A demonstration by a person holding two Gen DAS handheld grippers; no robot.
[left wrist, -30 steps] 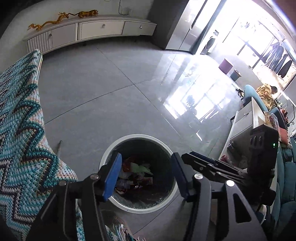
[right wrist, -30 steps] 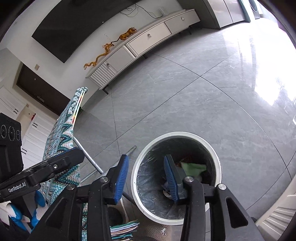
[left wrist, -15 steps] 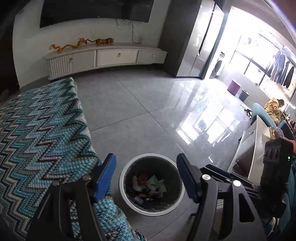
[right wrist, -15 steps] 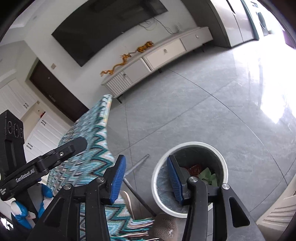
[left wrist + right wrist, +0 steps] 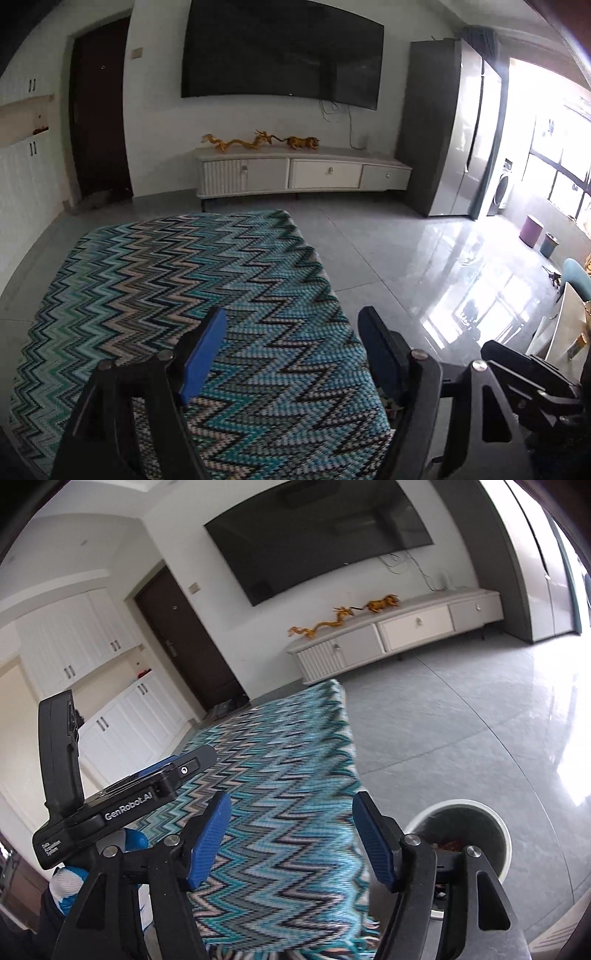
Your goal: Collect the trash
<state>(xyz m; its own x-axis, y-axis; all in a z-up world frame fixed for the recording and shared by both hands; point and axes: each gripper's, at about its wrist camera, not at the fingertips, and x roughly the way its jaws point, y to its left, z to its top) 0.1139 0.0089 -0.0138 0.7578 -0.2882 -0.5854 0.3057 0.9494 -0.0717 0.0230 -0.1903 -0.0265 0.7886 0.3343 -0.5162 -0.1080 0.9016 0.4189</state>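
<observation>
A knitted cloth [image 5: 207, 295] in blue zigzag covers the table, its weave coarse and matt, fringed at the near edge. The floor [image 5: 461, 716] is grey tile, polished and glossy, mirroring window light. The bin [image 5: 502, 834] has a smooth white rim. Both grippers look like matt black plastic with ribbed blue pads [image 5: 210, 834] and shiny metal bolts [image 5: 410, 839]. The cabinet [image 5: 303, 173] is smooth, cream-painted.

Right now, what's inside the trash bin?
Trash bin: dark liner and some reddish-brown scraps by the near rim. The right gripper hides the bin's lower part.
</observation>
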